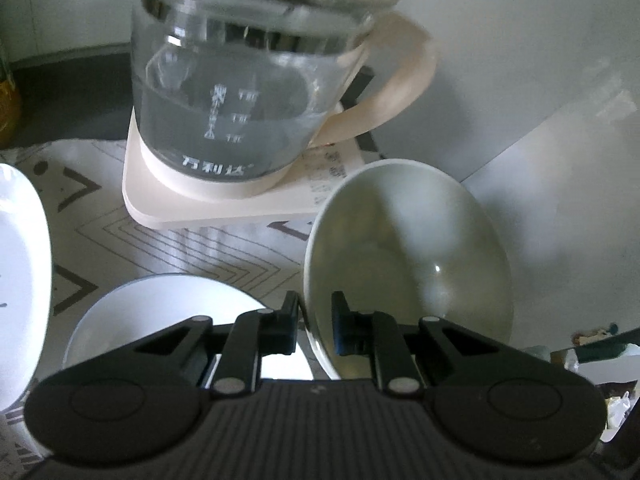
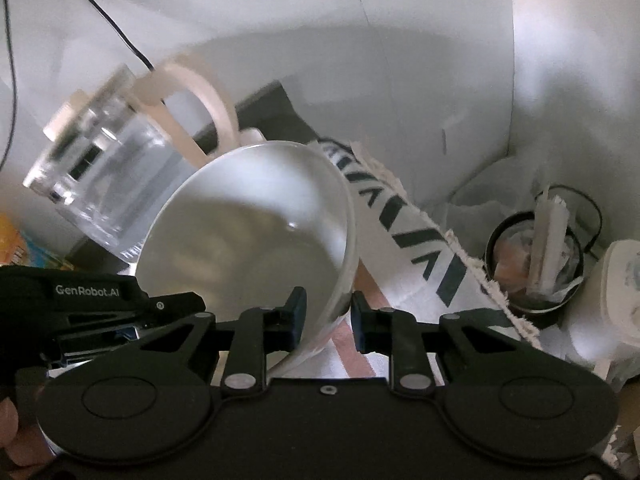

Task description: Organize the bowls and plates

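Bowl tilted on edge beside the kettle, held at its rim from two sides. We see the left hand-held gripper pinching the near rim, one pad inside and one outside. The right hand-held gripper straddles the rim on the opposite side; its pads sit close to the wall, and we read them as clamped on it.

A second bowl sits on the bench just left of the left gripper, and a plate lies at the far left.

Risks as we judge them:
- Glazed rim, narrow pads: the bowl may slip or pivot if either grip eases.
- Two grips on one rim: pulling apart or twisting unevenly could wrench it free.
- The kettle holds water and stands just behind; a swing of the tilted bowl could knock it.
- Lowering onto the second bowl off-centre could chip a rim.
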Action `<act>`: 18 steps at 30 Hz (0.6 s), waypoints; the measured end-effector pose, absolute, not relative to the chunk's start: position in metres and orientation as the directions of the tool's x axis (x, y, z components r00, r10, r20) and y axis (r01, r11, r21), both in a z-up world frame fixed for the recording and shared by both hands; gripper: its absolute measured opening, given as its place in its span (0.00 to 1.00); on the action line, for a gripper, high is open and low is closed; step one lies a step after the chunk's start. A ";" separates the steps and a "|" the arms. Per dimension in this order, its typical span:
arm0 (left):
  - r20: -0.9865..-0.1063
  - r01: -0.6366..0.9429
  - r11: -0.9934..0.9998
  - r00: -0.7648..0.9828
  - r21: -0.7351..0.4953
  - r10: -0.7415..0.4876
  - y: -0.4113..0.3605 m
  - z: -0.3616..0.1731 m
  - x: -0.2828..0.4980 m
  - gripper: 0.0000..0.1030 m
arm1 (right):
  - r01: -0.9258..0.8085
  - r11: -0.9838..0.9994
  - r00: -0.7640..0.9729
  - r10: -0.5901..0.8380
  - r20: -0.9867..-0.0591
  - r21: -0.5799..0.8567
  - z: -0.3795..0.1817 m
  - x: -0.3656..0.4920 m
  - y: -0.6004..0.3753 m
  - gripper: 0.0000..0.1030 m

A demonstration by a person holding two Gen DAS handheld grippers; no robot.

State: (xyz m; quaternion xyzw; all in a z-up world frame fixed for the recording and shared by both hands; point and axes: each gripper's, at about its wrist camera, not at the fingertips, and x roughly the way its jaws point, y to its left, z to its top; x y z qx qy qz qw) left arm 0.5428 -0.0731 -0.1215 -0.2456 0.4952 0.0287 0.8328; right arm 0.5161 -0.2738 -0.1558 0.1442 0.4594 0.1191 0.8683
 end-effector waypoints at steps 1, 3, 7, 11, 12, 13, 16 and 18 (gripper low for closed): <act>-0.833 -0.286 0.877 0.517 -0.386 -0.198 -0.073 -0.117 0.539 0.14 | -0.075 0.930 0.559 0.338 -0.757 0.359 -0.152 0.513 -0.275 0.23; -0.824 -0.278 0.876 0.529 -0.395 -0.204 -0.071 -0.110 0.530 0.14 | -0.079 0.931 0.581 0.333 -0.743 0.356 -0.143 0.506 -0.274 0.23; -0.811 -0.255 0.880 0.547 -0.400 -0.210 -0.071 -0.096 0.511 0.14 | -0.077 0.932 0.609 0.325 -0.723 0.354 -0.127 0.489 -0.273 0.23; -0.798 -0.241 0.880 0.563 -0.409 -0.216 -0.068 -0.083 0.491 0.14 | -0.082 0.934 0.628 0.320 -0.709 0.348 -0.115 0.470 -0.272 0.23; -0.794 -0.238 0.880 0.568 -0.411 -0.217 -0.068 -0.081 0.485 0.14 | -0.082 0.934 0.633 0.319 -0.705 0.348 -0.112 0.465 -0.272 0.23; -0.790 -0.234 0.880 0.573 -0.413 -0.219 -0.067 -0.078 0.479 0.14 | -0.082 0.934 0.639 0.317 -0.701 0.347 -0.108 0.459 -0.270 0.23; -0.783 -0.226 0.879 0.581 -0.419 -0.224 -0.063 -0.072 0.461 0.14 | -0.083 0.934 0.653 0.313 -0.689 0.346 -0.099 0.441 -0.267 0.23; -0.779 -0.223 0.878 0.584 -0.424 -0.228 -0.060 -0.069 0.449 0.14 | -0.082 0.934 0.660 0.312 -0.683 0.347 -0.093 0.430 -0.266 0.23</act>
